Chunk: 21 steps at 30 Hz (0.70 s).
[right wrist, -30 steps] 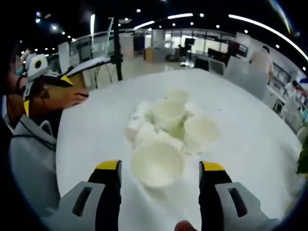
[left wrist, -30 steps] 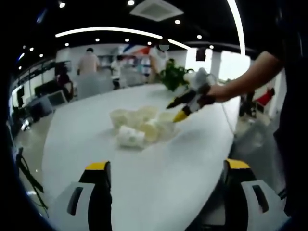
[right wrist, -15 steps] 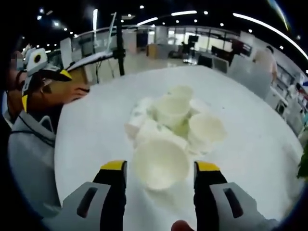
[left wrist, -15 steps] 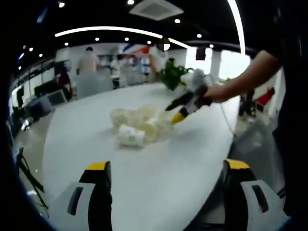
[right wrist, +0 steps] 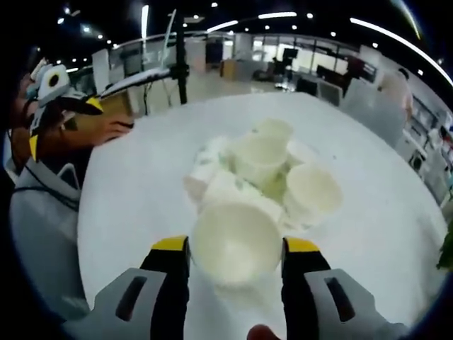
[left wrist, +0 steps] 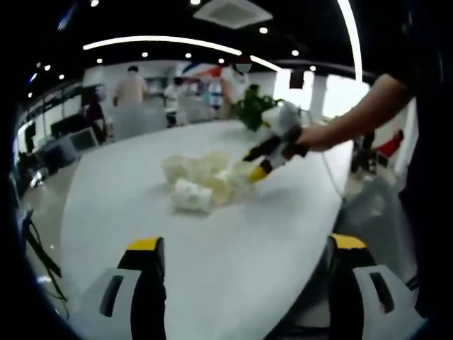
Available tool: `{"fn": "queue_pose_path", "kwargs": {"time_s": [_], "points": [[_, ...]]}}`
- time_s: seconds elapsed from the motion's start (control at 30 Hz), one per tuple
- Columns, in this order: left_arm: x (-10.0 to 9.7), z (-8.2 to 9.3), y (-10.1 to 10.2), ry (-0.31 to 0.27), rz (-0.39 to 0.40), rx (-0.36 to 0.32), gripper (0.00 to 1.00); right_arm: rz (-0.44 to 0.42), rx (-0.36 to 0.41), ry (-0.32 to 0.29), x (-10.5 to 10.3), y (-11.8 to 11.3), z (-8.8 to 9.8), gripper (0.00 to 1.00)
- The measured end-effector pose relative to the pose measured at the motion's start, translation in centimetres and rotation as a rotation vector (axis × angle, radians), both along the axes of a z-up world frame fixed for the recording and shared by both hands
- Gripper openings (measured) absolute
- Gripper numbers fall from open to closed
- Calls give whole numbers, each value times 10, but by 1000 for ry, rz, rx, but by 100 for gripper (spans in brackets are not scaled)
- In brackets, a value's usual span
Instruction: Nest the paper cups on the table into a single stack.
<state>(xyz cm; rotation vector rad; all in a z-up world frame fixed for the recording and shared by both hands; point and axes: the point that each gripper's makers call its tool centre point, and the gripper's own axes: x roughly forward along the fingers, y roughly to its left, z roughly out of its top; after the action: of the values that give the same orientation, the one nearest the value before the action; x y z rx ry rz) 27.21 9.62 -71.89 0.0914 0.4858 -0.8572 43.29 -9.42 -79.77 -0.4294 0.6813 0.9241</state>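
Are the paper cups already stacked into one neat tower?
No, the paper cups lie in a loose heap on the white table, several tipped on their sides.

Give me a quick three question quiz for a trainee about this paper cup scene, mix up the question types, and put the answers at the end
1. True or false: the left gripper is shut on a cup.
2. In the right gripper view, which cup sits between the jaws of the right gripper?
A. the nearest cup, open mouth toward the camera
B. the farthest cup of the pile
C. a cup off the white table
3. Fill in: the cups lie in a loose ____ rather than one stack.

Key: 1 false, its jaws stand wide apart over bare table; 2 A; 3 pile.
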Motion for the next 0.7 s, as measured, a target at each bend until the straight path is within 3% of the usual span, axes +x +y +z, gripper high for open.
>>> {"fn": "queue_pose_path", "kwargs": {"time_s": [0.7], "points": [[-2, -2, 2, -4, 13, -11, 95, -17, 20, 30, -13, -5, 3, 42]]}}
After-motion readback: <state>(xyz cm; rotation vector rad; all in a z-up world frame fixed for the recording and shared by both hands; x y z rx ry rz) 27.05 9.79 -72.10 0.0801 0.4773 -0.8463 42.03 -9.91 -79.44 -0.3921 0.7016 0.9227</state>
